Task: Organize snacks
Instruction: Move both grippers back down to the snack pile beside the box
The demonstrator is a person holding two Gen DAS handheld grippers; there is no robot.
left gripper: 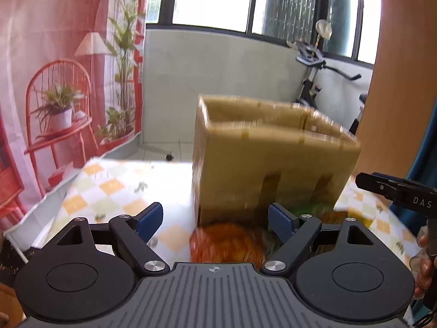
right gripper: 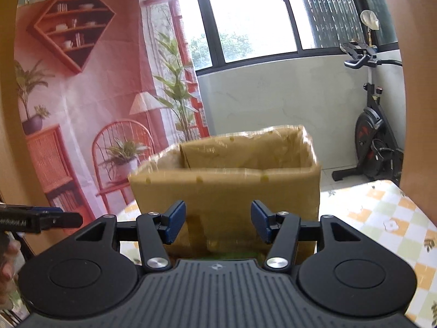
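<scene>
We list: left gripper (left gripper: 215, 220) and right gripper (right gripper: 217, 223), both with fingers spread and holding nothing; open cardboard box (right gripper: 226, 188) on the checked tablecloth (right gripper: 382, 218); blurred orange snack packet (left gripper: 226, 243) just before it.

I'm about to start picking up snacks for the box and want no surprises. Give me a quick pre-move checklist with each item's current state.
1. Left tongs open, holding nothing: ok.
2. Right tongs open, holding nothing: ok.
3. Cardboard box upright, top open: ok.
4. Orange snack packet below the left tongs, in front of the box: ok, though blurred.
5. Green item at the box's base: cannot tell what it is.
6. Space inside the box: cannot tell, floor hidden.
</scene>
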